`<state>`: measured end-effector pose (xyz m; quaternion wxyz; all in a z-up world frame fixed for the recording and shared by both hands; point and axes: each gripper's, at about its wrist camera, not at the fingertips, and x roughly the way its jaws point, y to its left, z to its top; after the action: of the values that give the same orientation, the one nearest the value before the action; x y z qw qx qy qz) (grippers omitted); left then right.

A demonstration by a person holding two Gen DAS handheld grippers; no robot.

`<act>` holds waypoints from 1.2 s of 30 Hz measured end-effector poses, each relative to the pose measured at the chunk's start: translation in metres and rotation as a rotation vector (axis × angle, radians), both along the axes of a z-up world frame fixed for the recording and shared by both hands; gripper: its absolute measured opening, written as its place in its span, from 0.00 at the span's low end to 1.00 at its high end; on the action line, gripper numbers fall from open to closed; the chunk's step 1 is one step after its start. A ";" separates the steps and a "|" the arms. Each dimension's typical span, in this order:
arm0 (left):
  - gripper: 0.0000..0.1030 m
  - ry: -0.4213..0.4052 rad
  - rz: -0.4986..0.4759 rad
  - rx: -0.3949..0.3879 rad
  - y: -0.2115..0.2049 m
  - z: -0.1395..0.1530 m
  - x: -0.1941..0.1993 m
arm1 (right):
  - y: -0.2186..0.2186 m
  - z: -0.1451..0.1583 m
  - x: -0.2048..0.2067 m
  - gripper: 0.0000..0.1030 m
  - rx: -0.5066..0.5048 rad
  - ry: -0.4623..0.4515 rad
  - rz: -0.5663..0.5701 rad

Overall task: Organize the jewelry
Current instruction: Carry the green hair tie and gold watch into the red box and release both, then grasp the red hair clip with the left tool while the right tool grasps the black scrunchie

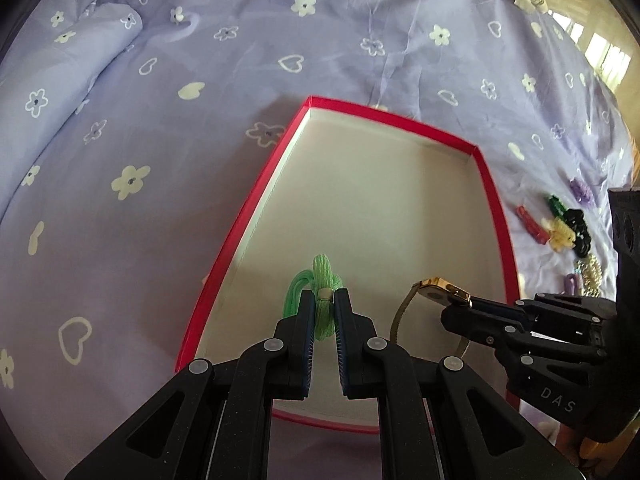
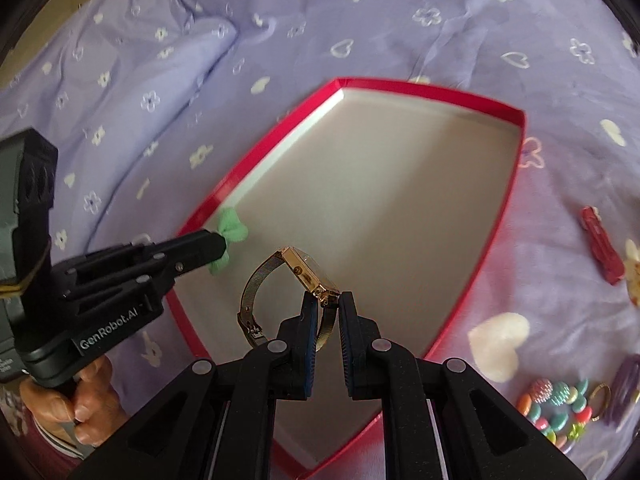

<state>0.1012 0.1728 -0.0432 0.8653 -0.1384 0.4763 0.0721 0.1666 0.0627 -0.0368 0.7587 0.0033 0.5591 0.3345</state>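
A shallow red box [image 1: 496, 200] with a pale inside lies on the purple bedspread; it also shows in the right wrist view [image 2: 516, 184]. My left gripper [image 1: 324, 304] is shut on a green hair tie [image 1: 324, 276] and holds it over the box's near left part; the tie also shows in the right wrist view [image 2: 230, 230]. My right gripper [image 2: 329, 300] is shut on a gold watch [image 2: 308, 272] by its case, over the box's near part. The watch [image 1: 440, 290] hangs from the right gripper's tips [image 1: 460, 304] in the left wrist view.
Loose pieces lie on the bedspread right of the box: a red clip [image 2: 602, 244], a colourful bead bracelet [image 2: 556, 412], a purple piece [image 2: 624, 388], and black, green and yellow hair ties [image 1: 568, 224]. A folded ridge of bedding [image 1: 80, 52] lies at the far left.
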 end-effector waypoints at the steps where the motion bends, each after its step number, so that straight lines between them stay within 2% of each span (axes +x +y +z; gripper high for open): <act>1: 0.09 0.010 -0.002 0.001 0.000 -0.003 0.002 | 0.002 -0.002 0.000 0.10 -0.008 0.005 0.009; 7: 0.10 0.055 -0.005 -0.007 0.000 -0.017 0.011 | 0.005 -0.005 0.000 0.13 -0.034 0.011 0.038; 12: 0.21 0.065 0.005 0.000 0.002 -0.018 0.016 | 0.005 -0.004 0.001 0.15 -0.051 0.015 0.050; 14: 0.29 0.065 0.014 0.014 0.002 -0.016 0.013 | 0.004 -0.003 0.002 0.21 -0.049 0.017 0.042; 16: 0.30 0.058 0.023 0.030 0.001 -0.013 0.011 | 0.001 0.000 0.003 0.29 -0.030 0.016 0.030; 23: 0.34 0.027 0.039 0.022 -0.002 0.008 -0.007 | -0.011 0.017 -0.004 0.30 0.018 -0.015 0.007; 26: 0.39 0.006 0.039 0.022 -0.007 0.019 -0.009 | -0.024 0.026 -0.009 0.30 0.044 -0.026 -0.016; 36: 0.45 -0.020 -0.026 0.005 -0.046 0.042 -0.005 | -0.103 0.040 -0.013 0.30 0.069 -0.055 -0.188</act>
<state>0.0964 0.1267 -0.0016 0.8713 -0.1308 0.4691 0.0606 0.1538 -0.0403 0.0030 0.8011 0.0726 0.5234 0.2811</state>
